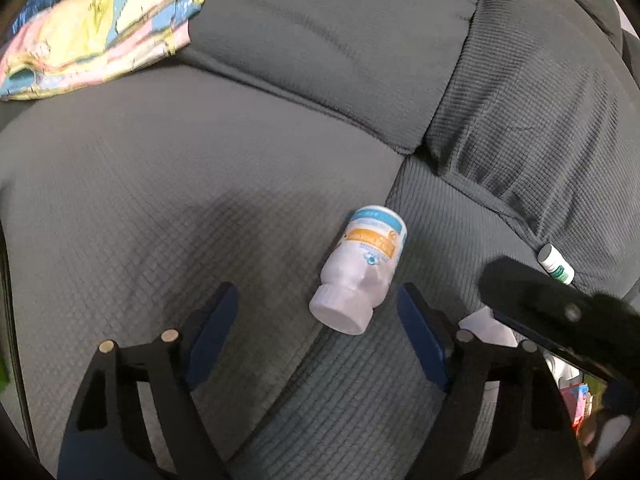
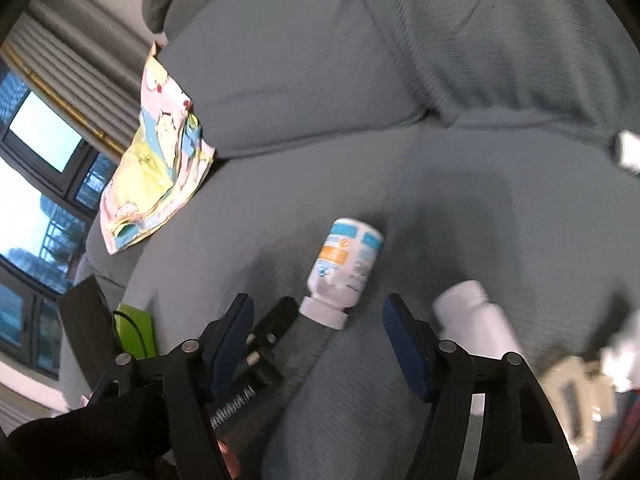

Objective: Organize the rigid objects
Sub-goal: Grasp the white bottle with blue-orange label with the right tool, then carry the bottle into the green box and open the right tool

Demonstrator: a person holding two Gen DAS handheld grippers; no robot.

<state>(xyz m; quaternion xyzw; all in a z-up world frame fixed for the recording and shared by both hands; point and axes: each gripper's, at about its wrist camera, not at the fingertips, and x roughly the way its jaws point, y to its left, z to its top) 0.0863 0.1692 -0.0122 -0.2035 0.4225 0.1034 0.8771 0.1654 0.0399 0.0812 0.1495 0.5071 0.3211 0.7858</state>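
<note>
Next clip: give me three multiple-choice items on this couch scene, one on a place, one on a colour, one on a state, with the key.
1. Where is the labelled bottle?
A. on the couch seat
B. on a shelf
C. in a box

2. What colour is its cap?
A. red
B. white
C. black

3. How is the left hand-held gripper?
A. shut on the bottle
B. shut, holding nothing
C. open

Key: 1 A, it lies on the grey cushion; 2 B, the cap is white in both views; 3 C, the blue pads stand wide apart either side of the cap.
</note>
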